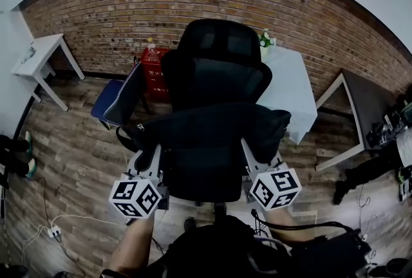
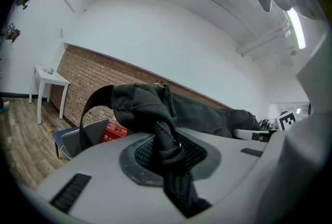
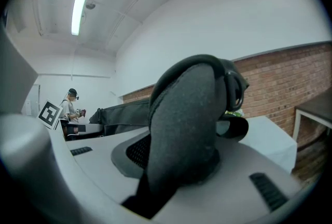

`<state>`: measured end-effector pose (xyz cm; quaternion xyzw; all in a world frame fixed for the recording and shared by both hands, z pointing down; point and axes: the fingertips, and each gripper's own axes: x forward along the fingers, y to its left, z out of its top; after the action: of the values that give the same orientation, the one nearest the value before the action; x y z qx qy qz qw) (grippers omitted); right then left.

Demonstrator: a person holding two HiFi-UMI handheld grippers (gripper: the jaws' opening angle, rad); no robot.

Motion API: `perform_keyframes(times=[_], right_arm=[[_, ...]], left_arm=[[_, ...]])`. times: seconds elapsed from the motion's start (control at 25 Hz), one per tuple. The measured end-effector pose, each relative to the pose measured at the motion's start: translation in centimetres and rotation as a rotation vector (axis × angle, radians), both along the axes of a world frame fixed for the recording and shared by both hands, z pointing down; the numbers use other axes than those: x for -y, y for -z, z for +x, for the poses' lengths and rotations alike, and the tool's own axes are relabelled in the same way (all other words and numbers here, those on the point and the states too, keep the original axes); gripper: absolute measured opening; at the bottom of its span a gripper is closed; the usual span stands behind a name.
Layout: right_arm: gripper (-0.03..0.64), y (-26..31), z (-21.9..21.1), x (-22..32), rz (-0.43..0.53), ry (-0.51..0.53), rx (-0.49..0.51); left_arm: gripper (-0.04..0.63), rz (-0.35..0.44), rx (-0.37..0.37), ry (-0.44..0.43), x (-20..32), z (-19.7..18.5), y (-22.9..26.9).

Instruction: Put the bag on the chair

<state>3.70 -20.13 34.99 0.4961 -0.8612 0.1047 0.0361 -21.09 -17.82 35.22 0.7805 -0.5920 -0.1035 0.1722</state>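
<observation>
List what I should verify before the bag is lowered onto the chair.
1. Left gripper jaws pinch the bag fabric: ok.
2. Right gripper jaws pinch the bag's padded part: ok.
3. The bag hangs over the chair, in front of its backrest: ok.
4. The seat is free under the bag: cannot tell, the bag hides most of it.
5. The hanging strap is free of the chair: cannot tell.

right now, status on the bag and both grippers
Grippers: left gripper and right gripper both shut on the bag. Bag stretched between them over the chair seat, not yet down. Nothing seen blocking the seat.
</observation>
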Motion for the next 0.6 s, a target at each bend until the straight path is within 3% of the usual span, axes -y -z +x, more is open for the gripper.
perform_keyframes(times=[0.6], right_arm=[[0.109, -1.6, 4.3, 8.2, -0.029, 0.050, 0.049]], left_arm=[[0.071, -0.042, 0.056, 0.042, 6.9, 4.5, -0.4]])
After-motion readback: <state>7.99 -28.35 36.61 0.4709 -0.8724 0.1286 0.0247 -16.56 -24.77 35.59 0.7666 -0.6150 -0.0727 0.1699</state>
